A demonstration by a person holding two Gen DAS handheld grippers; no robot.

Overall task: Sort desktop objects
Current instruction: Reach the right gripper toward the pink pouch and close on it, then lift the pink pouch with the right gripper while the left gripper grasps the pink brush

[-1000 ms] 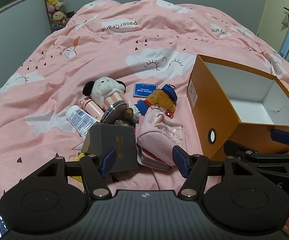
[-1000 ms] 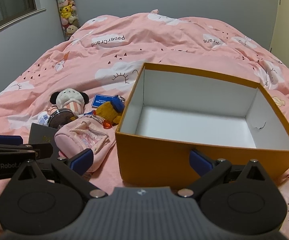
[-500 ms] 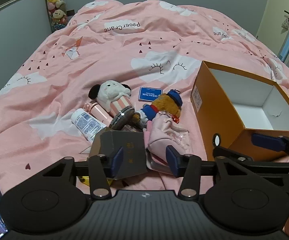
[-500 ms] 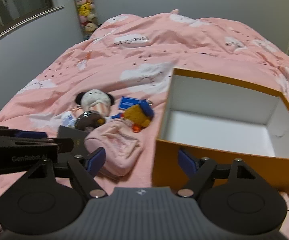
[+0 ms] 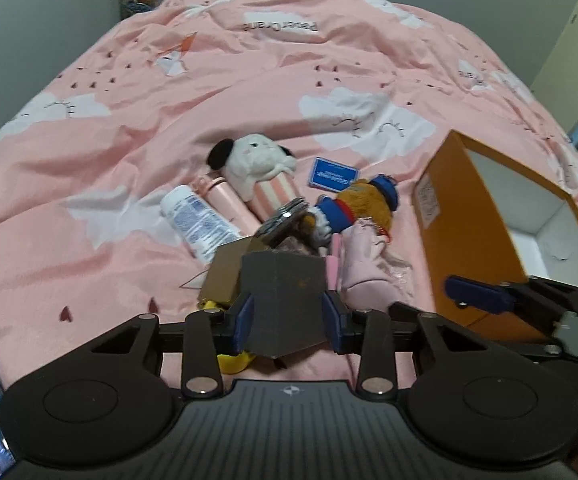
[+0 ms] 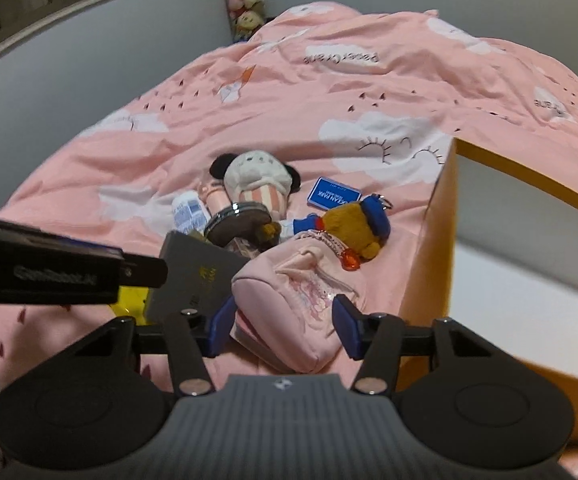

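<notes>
in the left wrist view, your left gripper (image 5: pixel 287 322) is closing around the dark grey cardboard box (image 5: pixel 283 280), which is sitting between the two blue pads; whether they are already pressing on its sides i cannot tell. the rest of the clutter is lying beyond it on the pink cloud-print duvet (image 5: pixel 129 140): a white tube (image 5: pixel 197 220), a white plush with black ears (image 5: pixel 253 164), a brown plush in a blue cap (image 5: pixel 363 204) and a blue card (image 5: pixel 332 175).

in the right wrist view, your right gripper (image 6: pixel 285 328) is closing on the soft pink fabric pouch (image 6: pixel 297 292), the pads standing just outside its sides and not yet squeezing. the orange cardboard box with a white inside (image 6: pixel 437 220) is standing open just to the right and looking empty where you can see in, so i am judging the sorting as barely started, with every item still waiting.
</notes>
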